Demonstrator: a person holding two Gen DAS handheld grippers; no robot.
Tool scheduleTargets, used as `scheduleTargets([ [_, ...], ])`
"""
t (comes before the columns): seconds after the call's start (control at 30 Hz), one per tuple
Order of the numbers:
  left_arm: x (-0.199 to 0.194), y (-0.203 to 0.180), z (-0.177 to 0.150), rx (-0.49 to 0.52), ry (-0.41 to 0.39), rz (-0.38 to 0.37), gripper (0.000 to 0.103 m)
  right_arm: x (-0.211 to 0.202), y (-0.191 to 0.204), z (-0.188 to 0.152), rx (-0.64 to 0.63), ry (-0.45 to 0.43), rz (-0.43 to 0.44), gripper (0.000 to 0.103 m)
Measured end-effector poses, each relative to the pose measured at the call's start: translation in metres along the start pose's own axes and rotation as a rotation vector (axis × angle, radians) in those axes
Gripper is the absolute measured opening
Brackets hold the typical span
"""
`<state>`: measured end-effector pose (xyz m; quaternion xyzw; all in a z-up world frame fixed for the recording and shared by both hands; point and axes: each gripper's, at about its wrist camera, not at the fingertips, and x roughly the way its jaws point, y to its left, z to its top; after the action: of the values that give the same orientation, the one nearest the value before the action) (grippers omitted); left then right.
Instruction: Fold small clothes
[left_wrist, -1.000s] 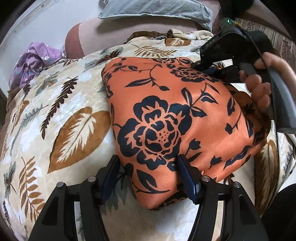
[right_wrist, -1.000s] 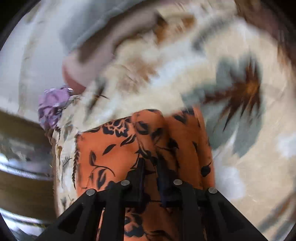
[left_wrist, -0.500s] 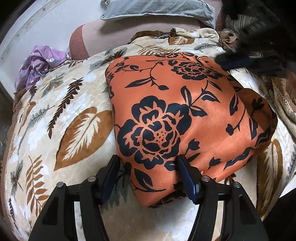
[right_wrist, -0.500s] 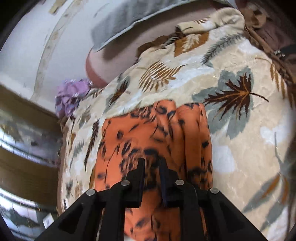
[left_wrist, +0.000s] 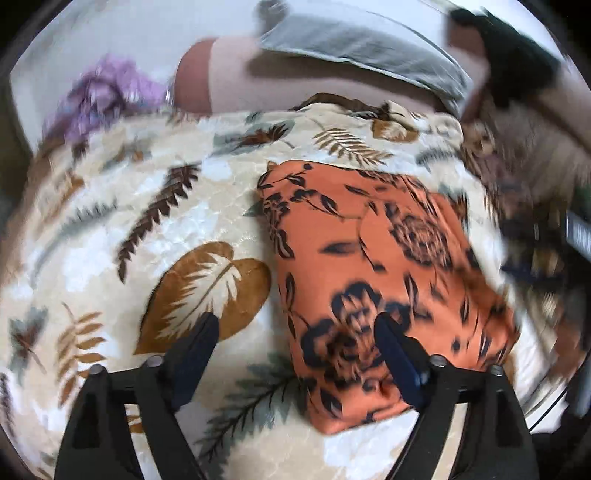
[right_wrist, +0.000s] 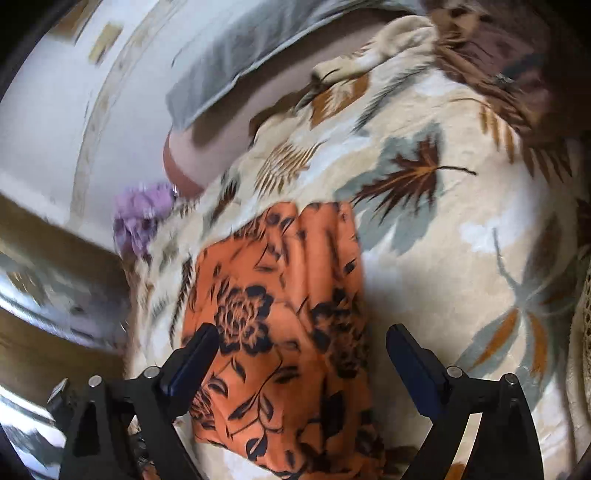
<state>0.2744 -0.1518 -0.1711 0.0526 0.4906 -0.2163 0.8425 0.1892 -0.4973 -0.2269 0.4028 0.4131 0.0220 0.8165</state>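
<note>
Cream plush bedding printed with brown and grey-green leaves (left_wrist: 207, 229) fills both wrist views, and on it lies the orange satin garment with black flowers (left_wrist: 373, 280). From the left wrist camera the garment sits from the centre out toward 4 o'clock as a compact, puffy block with straight edges and a rounded corner nearest the lens. From the right wrist camera the same orange garment (right_wrist: 280, 317) runs from the centre down to 6 o'clock, one long side bunched in soft ridges.

The left gripper (left_wrist: 295, 350) has its fingers spread wide; the left finger hangs over bare blanket at 7 o'clock, while the right finger overlaps the garment's near part at 5 o'clock, though whether it touches cannot be told through the blur. The right gripper (right_wrist: 299, 358) is likewise splayed, its fingers on either side of the cloth's near stretch, with nothing pinched between them.

At 10 o'clock in the left view a crumpled lilac floral cloth (left_wrist: 107, 99) rests near the blanket's far edge, just beside a pinkish-brown bolster (left_wrist: 229, 81), and a grey pillow (left_wrist: 362, 48) lies across 12 o'clock. The right view shows the lilac cloth (right_wrist: 142, 218) at 9 o'clock, well apart from the orange piece.

Judged from its tidy rectangular shape and both tools being free, the orange garment appears folded and set down. The lilac bundle looks unfolded, so it probably remains to be done; both views are motion-smeared.
</note>
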Motion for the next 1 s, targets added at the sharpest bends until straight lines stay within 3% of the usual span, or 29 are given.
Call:
scheduleTargets([
  [0.1, 0.032, 0.012, 0.010, -0.062, 0.108, -0.097, 0.087, 0.013, -0.016, 0.003, 0.054, 0.052, -0.006, 0.094],
  [0.2, 0.055, 0.019, 0.010, -0.123, 0.163, -0.196, 0.087, 0.028, -0.029, 0.005, 0.096, 0.099, 0.031, 0.094],
  [0.33, 0.072, 0.018, 0.008, -0.172, 0.190, -0.333, 0.087, 0.050, -0.040, 0.006, 0.130, 0.160, 0.096, 0.094],
  [0.47, 0.083, 0.012, 0.009, -0.164, 0.203, -0.397, 0.087, 0.071, -0.043, 0.007, 0.147, 0.181, 0.167, 0.094],
  [0.6, 0.091, 0.006, 0.011, -0.153, 0.208, -0.403, 0.087, 0.085, -0.035, 0.005, 0.118, 0.182, 0.212, 0.092],
  [0.7, 0.096, 0.001, 0.012, -0.139, 0.209, -0.382, 0.086, 0.097, -0.021, 0.001, 0.063, 0.193, 0.188, 0.075],
  [0.83, 0.088, -0.006, 0.012, -0.109, 0.178, -0.313, 0.066, 0.096, -0.007, -0.001, 0.015, 0.173, 0.145, 0.057],
  [0.93, 0.076, -0.011, 0.013, -0.068, 0.145, -0.273, 0.050, 0.090, 0.004, -0.002, -0.016, 0.147, 0.120, 0.052],
  [1.0, 0.067, -0.014, 0.015, -0.049, 0.127, -0.248, 0.045, 0.086, 0.010, -0.003, -0.022, 0.132, 0.114, 0.050],
])
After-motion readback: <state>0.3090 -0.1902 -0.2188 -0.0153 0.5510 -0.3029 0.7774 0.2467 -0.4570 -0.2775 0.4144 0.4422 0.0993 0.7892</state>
